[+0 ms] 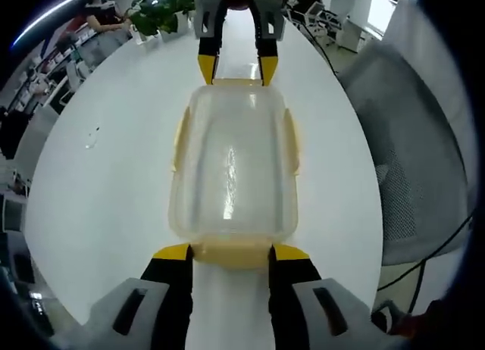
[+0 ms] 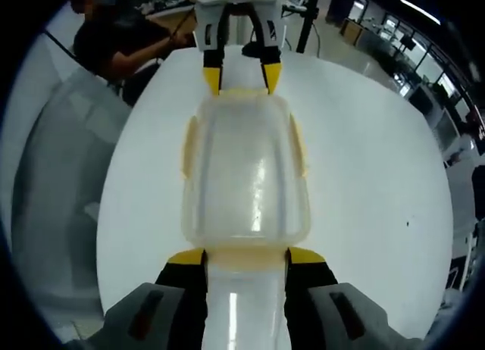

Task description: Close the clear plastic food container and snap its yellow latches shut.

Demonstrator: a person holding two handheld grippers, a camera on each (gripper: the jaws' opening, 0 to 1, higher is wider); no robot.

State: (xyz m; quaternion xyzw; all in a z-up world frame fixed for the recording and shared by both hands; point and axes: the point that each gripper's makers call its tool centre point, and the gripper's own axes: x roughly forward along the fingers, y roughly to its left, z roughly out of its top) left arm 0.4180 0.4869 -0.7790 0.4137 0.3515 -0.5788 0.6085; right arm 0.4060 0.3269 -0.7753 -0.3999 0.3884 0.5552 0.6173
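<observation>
The clear plastic container [image 1: 233, 168] lies lengthwise on the white table [image 1: 114, 176] with its lid on. Yellow side latches [image 1: 180, 138] run along both long edges. My left gripper [image 1: 231, 253] is open at the near end, its yellow-tipped jaws either side of the yellow end latch [image 1: 231, 260]. At the far end my right gripper [image 1: 237, 71] is open around the other end latch [image 1: 237, 82]. The right gripper view mirrors this: my right gripper [image 2: 246, 257] at the near end of the container [image 2: 246, 168], my left gripper [image 2: 242, 77] at the far end.
A potted plant [image 1: 159, 13] stands at the table's far edge. A grey mesh chair [image 1: 424, 160] sits close to the table, with a cable [image 1: 432, 251] under it. A person in dark clothes [image 2: 121, 39] sits beyond the table, and another chair [image 2: 53, 176] is beside it.
</observation>
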